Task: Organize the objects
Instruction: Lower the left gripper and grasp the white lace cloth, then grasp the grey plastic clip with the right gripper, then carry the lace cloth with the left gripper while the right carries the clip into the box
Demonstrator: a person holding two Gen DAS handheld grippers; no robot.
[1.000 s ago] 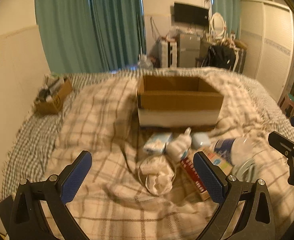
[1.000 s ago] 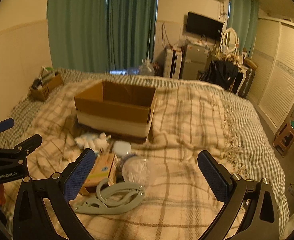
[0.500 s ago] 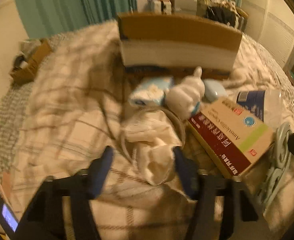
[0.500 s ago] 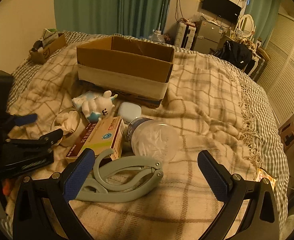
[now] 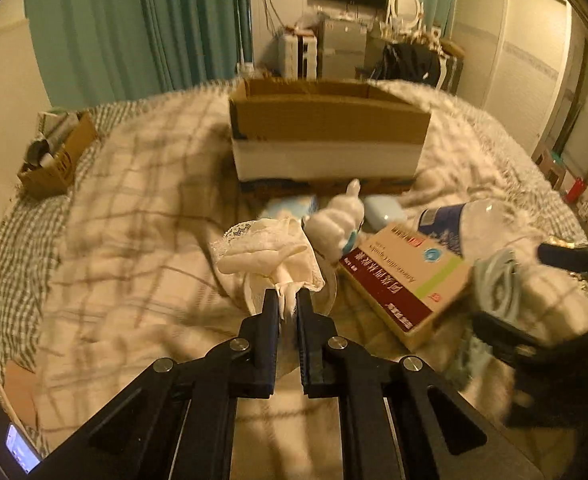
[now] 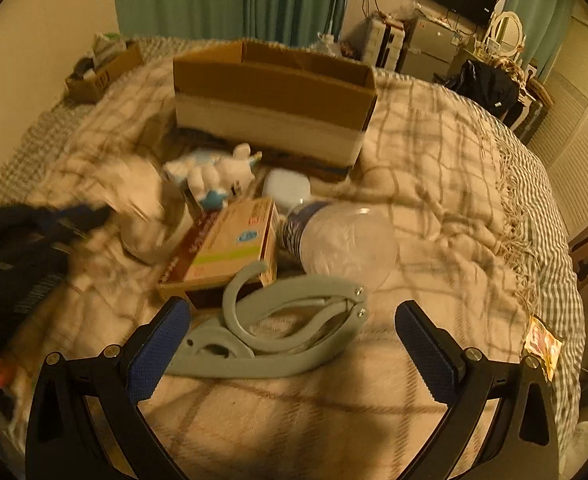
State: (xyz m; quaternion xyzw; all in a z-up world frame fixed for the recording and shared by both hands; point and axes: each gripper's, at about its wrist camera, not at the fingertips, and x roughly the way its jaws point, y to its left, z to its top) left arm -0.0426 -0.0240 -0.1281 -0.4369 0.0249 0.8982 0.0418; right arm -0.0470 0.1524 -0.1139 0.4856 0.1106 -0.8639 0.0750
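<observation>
My left gripper [image 5: 288,300] is shut on a white lace cloth [image 5: 270,250] and holds it just above a clear round dish [image 5: 254,296] on the plaid bed. Behind it lie a white plush toy [image 5: 336,222], a tissue pack [image 5: 290,208], a red and tan medicine box [image 5: 406,276] and a clear plastic bottle [image 5: 474,228]. An open cardboard box [image 5: 326,136] stands further back. My right gripper [image 6: 290,328] is open over a grey folding hanger [image 6: 278,328], apart from it. The cloth [image 6: 134,184] and the left gripper [image 6: 26,240] show blurred in the right wrist view.
A small cardboard box [image 5: 54,156] of oddments sits at the bed's far left edge. A pale blue case [image 5: 386,214] lies by the plush toy. The bed's fringed right edge [image 6: 514,220] drops to the floor. Furniture and green curtains stand beyond the bed.
My left gripper closed on the white cloth and lifted it off the dish. My right gripper moved lower and closer to the grey hanger.
</observation>
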